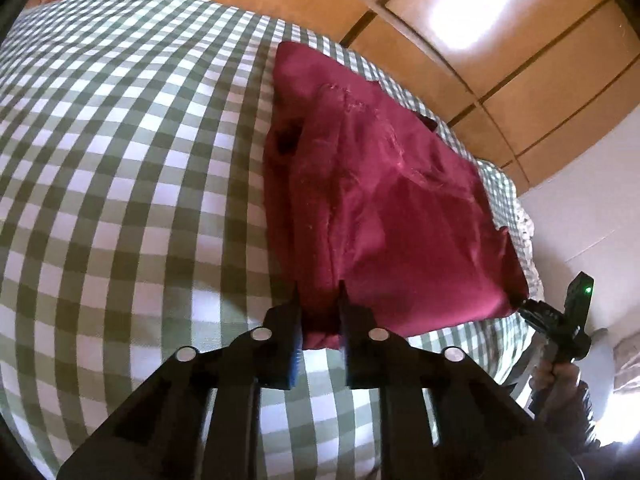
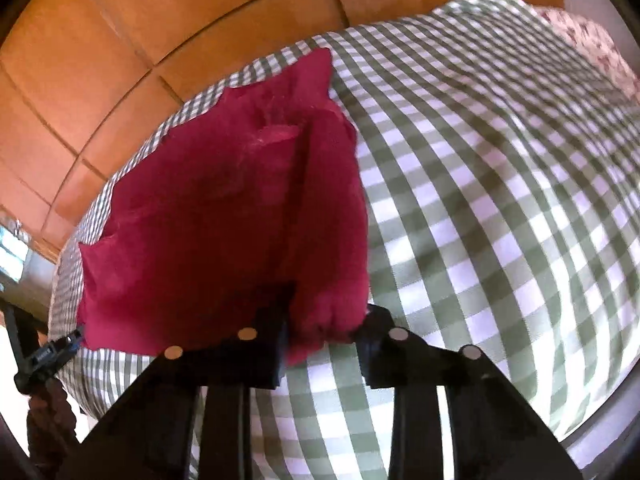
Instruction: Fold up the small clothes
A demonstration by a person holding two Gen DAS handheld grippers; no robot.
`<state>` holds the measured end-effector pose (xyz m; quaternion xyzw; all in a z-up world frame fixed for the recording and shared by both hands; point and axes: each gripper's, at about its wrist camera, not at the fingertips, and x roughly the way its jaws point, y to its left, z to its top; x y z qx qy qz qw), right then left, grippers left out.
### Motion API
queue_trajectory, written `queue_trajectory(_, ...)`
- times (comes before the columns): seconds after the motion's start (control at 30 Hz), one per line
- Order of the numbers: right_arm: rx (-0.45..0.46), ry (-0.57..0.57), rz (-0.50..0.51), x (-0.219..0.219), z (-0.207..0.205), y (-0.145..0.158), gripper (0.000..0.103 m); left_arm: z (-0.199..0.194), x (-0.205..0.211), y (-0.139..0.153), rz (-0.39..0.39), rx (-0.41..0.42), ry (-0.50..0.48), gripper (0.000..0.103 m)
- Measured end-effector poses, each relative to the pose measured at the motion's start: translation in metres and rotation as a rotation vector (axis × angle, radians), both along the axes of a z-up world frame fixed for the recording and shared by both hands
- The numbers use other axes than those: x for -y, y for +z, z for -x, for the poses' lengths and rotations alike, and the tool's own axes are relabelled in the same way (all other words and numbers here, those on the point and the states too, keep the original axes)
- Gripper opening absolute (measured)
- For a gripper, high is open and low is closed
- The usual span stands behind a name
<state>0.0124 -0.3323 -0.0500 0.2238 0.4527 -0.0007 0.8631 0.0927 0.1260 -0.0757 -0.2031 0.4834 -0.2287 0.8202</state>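
Green-and-white checked bed cover (image 1: 120,160): spreads over the whole bed, bare on its left part. Left tongs (image 1: 319,300): black, pressed onto the near left corner of the garment, a bunched fold of cloth pinched between the fingers (image 1: 288,340). Dark red garment (image 1: 380,208): small, lying on the cover toward its far right edge, one side doubled over along a lengthwise fold, near edge lifted slightly at both corners. Right tongs (image 2: 324,328): black, closed on the near right corner of the same garment, cloth gathered between them; in the left wrist view they (image 1: 520,306) show at the garment's right corner, held by a hand (image 1: 560,376). Orange tiled floor (image 1: 500,40): beyond the bed's far edge, with a bright glare patch. Floral patterned cloth (image 2: 592,44): at the far right end of the bed.
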Motion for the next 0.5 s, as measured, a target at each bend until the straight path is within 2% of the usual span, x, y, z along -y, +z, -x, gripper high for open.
queue_trajectory(0.2,-0.024,0.032,-0.097,0.009,0.034,0.002,0.023,0.032,-0.014,0.003,0.037,-0.01,-0.02,0.011)
queue_trajectory(0.43,-0.114,0.13,-0.068,0.0,0.088,-0.001,0.024,0.104,-0.028,-0.007,0.06,-0.084,-0.043,0.011)
queue_trajectory(0.5,-0.114,0.13,-0.011,-0.001,0.091,0.004,0.042,0.115,-0.03,-0.005,0.016,-0.091,-0.04,0.014)
